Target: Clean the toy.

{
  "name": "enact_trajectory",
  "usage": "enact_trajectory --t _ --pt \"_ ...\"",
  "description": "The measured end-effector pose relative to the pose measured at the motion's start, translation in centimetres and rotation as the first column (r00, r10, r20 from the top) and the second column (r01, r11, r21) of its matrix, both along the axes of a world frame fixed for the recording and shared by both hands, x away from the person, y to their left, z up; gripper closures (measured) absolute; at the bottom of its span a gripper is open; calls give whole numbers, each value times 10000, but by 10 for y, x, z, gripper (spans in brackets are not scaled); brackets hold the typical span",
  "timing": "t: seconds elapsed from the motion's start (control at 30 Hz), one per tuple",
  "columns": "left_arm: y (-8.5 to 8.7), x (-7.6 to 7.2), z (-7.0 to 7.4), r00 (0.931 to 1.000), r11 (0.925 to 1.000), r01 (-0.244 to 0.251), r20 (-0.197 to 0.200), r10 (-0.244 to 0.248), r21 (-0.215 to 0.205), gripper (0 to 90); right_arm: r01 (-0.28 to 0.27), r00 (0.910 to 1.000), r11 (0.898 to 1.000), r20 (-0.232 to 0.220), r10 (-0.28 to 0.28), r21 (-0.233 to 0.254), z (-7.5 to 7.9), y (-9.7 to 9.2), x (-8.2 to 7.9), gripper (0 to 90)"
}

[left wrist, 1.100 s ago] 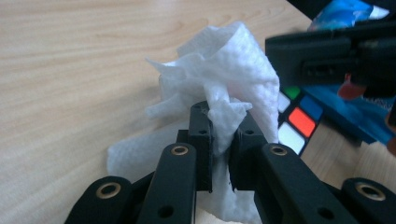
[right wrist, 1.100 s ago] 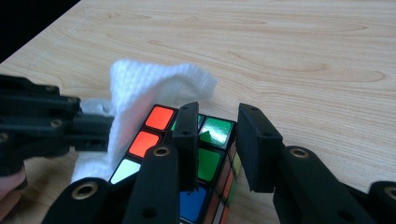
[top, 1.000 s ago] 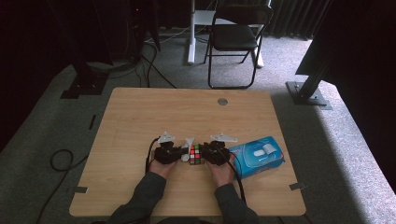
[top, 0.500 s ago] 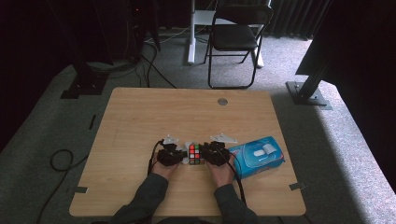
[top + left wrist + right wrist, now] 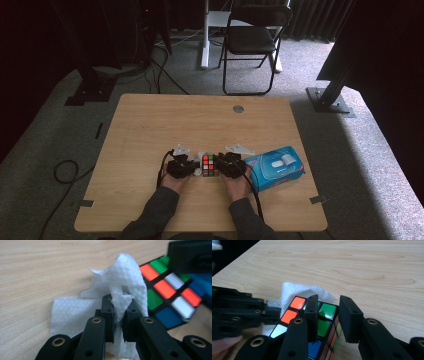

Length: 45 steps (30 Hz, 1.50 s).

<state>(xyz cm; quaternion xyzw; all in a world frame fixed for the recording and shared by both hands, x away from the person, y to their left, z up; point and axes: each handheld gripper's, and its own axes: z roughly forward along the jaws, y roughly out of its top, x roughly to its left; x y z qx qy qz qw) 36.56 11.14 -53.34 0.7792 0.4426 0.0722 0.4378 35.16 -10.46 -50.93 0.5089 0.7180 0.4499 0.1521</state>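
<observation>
A scrambled puzzle cube [image 5: 209,165] sits near the table's front middle, between my two grippers. In the left gripper view, my left gripper [image 5: 119,305] is shut on a bunched white tissue [image 5: 125,272], which it holds against the cube's [image 5: 172,295] left side. In the high view the left gripper [image 5: 195,169] is just left of the cube. My right gripper [image 5: 328,305] hovers open at the cube's [image 5: 324,327] top right edge, one jaw over the top face and one past the side. Whether it touches the cube is unclear. The tissue [image 5: 294,290] shows behind the cube.
A blue pack of tissues [image 5: 274,167] lies just right of my right gripper [image 5: 221,165]. The wooden table [image 5: 200,120] has a small round grommet [image 5: 238,108] at the back. A black folding chair [image 5: 250,40] stands beyond the table.
Both grippers stay beside the cube. The left one has shifted slightly toward the person; the cube has hardly moved.
</observation>
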Motion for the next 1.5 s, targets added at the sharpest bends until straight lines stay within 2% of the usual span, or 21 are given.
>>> enact_trajectory --t 0.17,0.23,0.3,0.53,0.6,0.7,0.8,0.9,1.07,1.17,1.37,1.5 --pt "3 -5 12 9996 9993 92 281 -82 -350 823 49 10000 10000 17 -49 16 0 1 0 697" --pt "2 -6 14 9995 9986 267 187 -259 -460 822 54 10000 10000 15 -54 18 0 1 0 697" --pt "-1 -7 14 9993 9987 329 174 -322 -378 822 53 10000 10000 5 -53 17 0 1 0 697" --pt "0 -6 11 9997 9988 241 26 -240 -428 823 71 10000 10000 12 -71 22 0 1 0 697" --pt "-1 -5 8 9997 9991 179 -171 -186 -396 823 100 9999 9999 32 -100 27 0 1 -1 698" --pt "-2 -3 1 9987 9997 163 -477 -171 -163 824 121 9999 9999 47 -121 35 -1 1 -1 698" --pt "-4 -3 -5 9982 9997 182 -577 -172 162 824 110 9999 9999 50 -110 38 -1 1 -1 699" --pt "-8 -5 -9 9985 9980 179 -520 -148 607 824 95 9999 9999 51 -95 71 -1 1 -1 701" --pt "-8 -5 -8 9989 9970 221 -421 -190 737 822 98 9999 9999 56 -98 64 -1 1 -1 702" --pt "-6 -6 -6 9989 9988 140 -445 -119 467 810 96 9999 9999 56 -97 81 -1 0 -1 701" --pt "0 -14 14 9999 9996 64 120 -67 263 806 93 9999 9999 80 -94 92 -1 0 -1 701" --pt "3 -20 21 9994 9995 304 164 -303 -26 806 115 9999 9999 84 -116 102 -1 1 -2 702"
